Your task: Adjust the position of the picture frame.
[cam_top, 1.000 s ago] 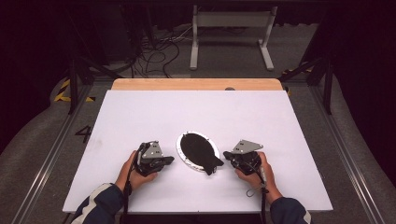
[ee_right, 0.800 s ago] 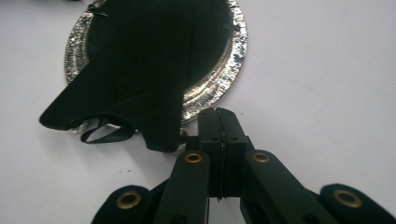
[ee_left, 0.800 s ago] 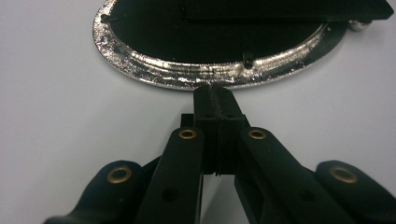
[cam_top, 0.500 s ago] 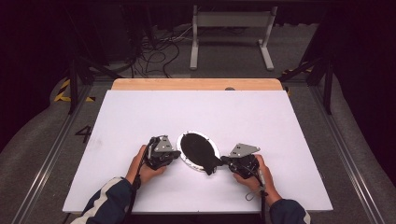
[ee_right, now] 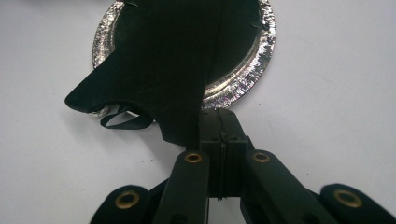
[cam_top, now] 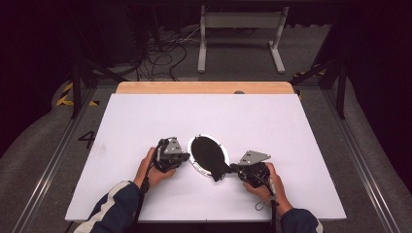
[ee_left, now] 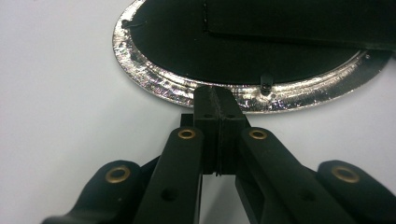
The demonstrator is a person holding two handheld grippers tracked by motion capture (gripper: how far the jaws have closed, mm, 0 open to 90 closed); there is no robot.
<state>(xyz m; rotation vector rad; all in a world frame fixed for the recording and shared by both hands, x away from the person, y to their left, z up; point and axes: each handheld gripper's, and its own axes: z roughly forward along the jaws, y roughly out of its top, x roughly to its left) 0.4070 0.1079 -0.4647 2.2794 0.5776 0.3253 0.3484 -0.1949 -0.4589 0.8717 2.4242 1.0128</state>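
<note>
Black cloth (cam_top: 210, 156) hides silver plate (cam_top: 194, 162) centre | left hand-held gripper (ee_left: 217, 105) together | right hand-held gripper (ee_right: 219, 122) together, cloth contact unclear

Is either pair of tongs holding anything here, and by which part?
The right tongs appear shut on the near edge of the black cloth draped over the silver plate. The left tongs are shut at the plate's rim, holding nothing visible.

Black cloth (cam_top: 210, 155) on shiny silver plate (ee_left: 154, 84), rim crinkled and glittery. White table (cam_top: 145, 121) with pale wood strip (cam_top: 194, 88) at far edge. Black left gripper (cam_top: 185, 156), black right gripper (cam_top: 233, 168), brass rivets, grey top plates. Navy sleeve (cam_top: 114, 206) with white stripe.
</note>
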